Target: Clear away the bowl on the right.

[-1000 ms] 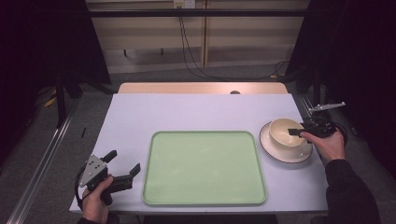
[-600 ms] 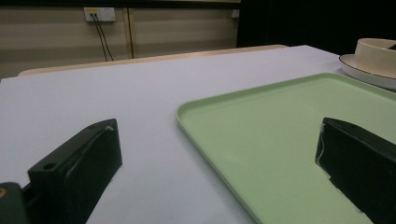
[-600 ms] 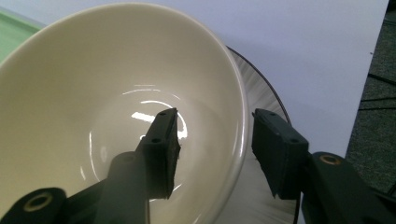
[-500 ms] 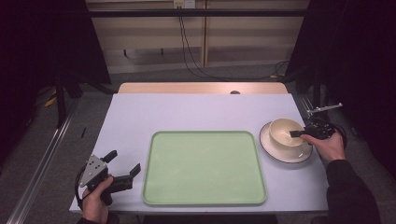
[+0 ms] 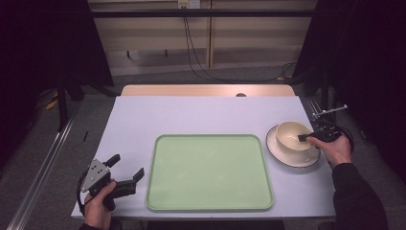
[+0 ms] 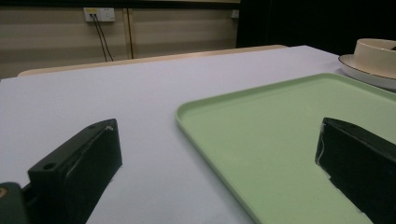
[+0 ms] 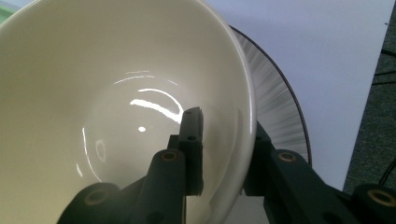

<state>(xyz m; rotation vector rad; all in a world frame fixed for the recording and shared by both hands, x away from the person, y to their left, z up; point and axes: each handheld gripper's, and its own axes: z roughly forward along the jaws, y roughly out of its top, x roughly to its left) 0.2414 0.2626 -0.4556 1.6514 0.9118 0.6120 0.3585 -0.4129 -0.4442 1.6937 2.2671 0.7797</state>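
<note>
From above, your right claw (image 5: 306, 137) straddles the near-right wall of the cream ceramic bowl (image 5: 289, 134), which sits on the dark-rimmed plate (image 5: 287, 158); its jaws have just been closing on that rim. The right gripper view confirms one jaw inside, one outside. In the left gripper view, your left claw (image 6: 219, 168) stands spread, the green plastic tray (image 6: 280, 140) under it and the bowl far off.

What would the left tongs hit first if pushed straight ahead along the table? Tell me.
Probably the green tray: the left tongs stand open astride its near edge, one jaw over the table. Farther off sits the bowl.
</note>
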